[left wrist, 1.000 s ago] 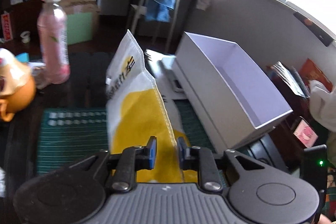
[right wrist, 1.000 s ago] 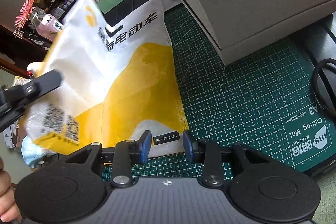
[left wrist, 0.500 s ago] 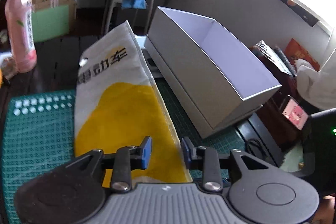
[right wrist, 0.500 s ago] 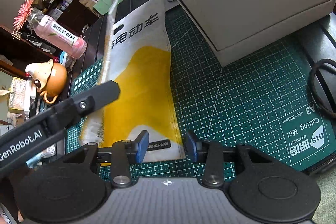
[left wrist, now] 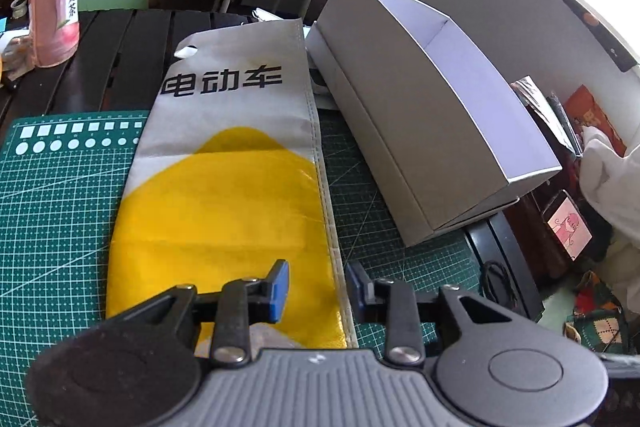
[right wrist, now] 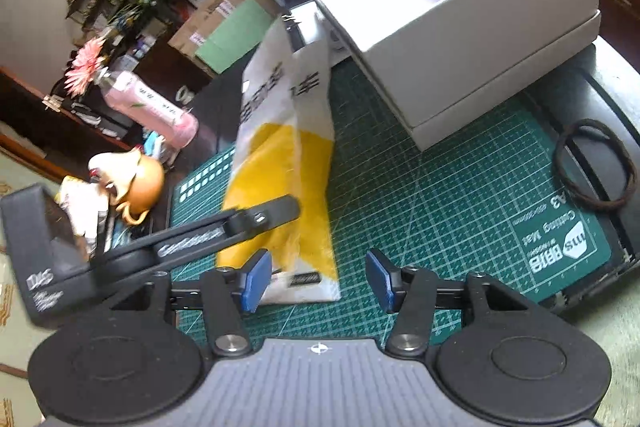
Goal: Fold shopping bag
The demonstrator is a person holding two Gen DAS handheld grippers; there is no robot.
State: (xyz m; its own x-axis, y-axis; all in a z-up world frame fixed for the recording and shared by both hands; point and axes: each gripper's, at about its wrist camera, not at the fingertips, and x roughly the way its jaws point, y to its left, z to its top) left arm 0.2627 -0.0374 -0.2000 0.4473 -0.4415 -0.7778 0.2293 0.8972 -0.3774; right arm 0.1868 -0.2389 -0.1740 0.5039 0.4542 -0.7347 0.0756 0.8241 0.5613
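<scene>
The shopping bag [left wrist: 224, 195], white and yellow with black characters, lies on the green cutting mat [left wrist: 60, 187], folded lengthwise into a narrow strip. My left gripper [left wrist: 318, 289] is open just above the bag's near right edge, holding nothing. In the right wrist view the bag [right wrist: 296, 163] runs away from me, and its far top layer looks slightly lifted. My right gripper [right wrist: 318, 279] is wide open over the bag's near end. The left gripper [right wrist: 256, 219] reaches across the bag from the left.
A white open box [left wrist: 440, 107] stands on the mat's right side, close to the bag, and also shows as the box [right wrist: 460, 39]. A pink bottle [right wrist: 152, 107] with a flower and an orange teapot [right wrist: 132, 179] sit far left. A brown loop [right wrist: 596, 163] lies beyond the mat's right edge.
The left gripper carried the bag's raised left half over onto the right half, then opened and let go. The bag now lies flatter. The right gripper opened wider and drew back.
</scene>
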